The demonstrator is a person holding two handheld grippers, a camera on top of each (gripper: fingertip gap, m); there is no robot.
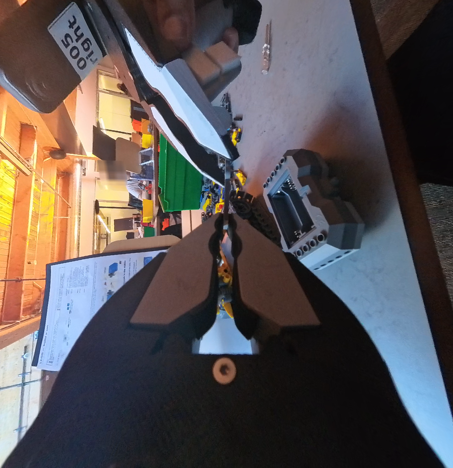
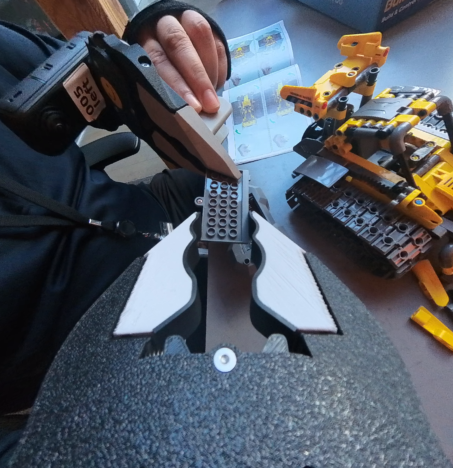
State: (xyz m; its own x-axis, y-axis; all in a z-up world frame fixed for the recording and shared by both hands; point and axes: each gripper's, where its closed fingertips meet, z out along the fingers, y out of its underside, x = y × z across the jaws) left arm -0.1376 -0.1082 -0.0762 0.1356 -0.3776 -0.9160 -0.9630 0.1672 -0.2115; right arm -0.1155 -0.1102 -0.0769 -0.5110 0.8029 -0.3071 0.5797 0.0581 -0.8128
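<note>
A dark grey studded plate [image 2: 223,210] with a small screw tab is held in the air between both grippers. My right gripper [image 2: 225,215] is shut on its near end, one finger on each long side. My left gripper [image 2: 235,174] comes in from the upper left and pinches the plate's far end. In the left wrist view my left gripper [image 1: 225,217] is shut on the plate [image 1: 227,187], seen edge-on as a thin strip. The right gripper [image 1: 229,155] meets the plate from above. An open grey battery box [image 1: 319,253] lies on the table just right of them.
A yellow and black tracked brick model [image 2: 372,177] stands on the table at the right, with a loose yellow piece [image 2: 435,329] near it. An instruction booklet [image 2: 261,101] lies behind. A small tool [image 1: 267,48], green bins [image 1: 180,182] and a printed sheet [image 1: 81,291] also show. Only a small space, under 4 cm, lies between the two pairs of fingers.
</note>
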